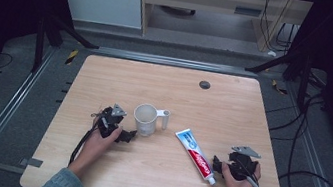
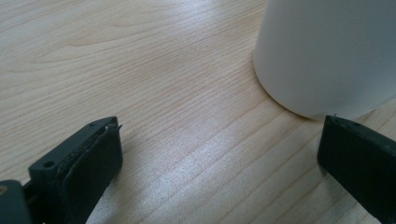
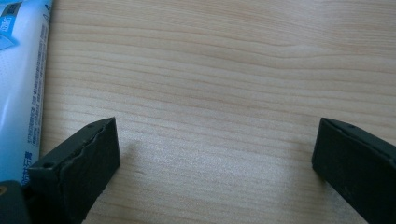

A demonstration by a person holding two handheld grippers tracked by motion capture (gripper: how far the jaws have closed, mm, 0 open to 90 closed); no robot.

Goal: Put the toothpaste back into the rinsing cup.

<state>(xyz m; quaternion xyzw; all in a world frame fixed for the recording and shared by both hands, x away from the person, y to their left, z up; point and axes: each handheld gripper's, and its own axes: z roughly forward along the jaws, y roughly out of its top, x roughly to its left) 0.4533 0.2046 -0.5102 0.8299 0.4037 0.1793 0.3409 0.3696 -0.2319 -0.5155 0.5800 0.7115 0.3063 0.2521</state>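
Dark room, black curtains at both sides, pale cabinets at the back; pale wood-grain table point(image 1: 152, 167) on a metal-railed platform, small round grommet point(image 1: 205, 84) near its far edge.

Near the middle: white plastic cup with a side handle point(image 1: 146, 119), upright, mouth open upward. To its right, well clear of it: white, blue and red toothpaste tube point(image 1: 195, 155), flat on the wood, lying diagonally, cap end toward the near right.

Left gripper point(image 1: 126, 136) low on the table just beside the cup's left flank. Jaws spread wide in the left gripper view, nothing between them but bare wood; cup wall point(image 2: 327, 56) just ahead of the right-hand jaw, close, contact not certain.

Right gripper point(image 1: 218, 164) low at the tube's cap end. Jaws fully apart in the right gripper view, bare table between; tube point(image 3: 21, 88) lying just outside the left-hand jaw, not between the two.

Judged step: approach, both tools placed beside their things, no grip taken. Probably tube into cup, with the cup steadied.

Next move, as a judgement: right gripper shifted sideways to straddle the tube across its narrow width, then closed and lifted; left gripper nudged round the cup wall or handle and closed to hold it firm. Risk: flat tube sliding away under a glancing jaw; light cup tipping if pushed rather than gripped.
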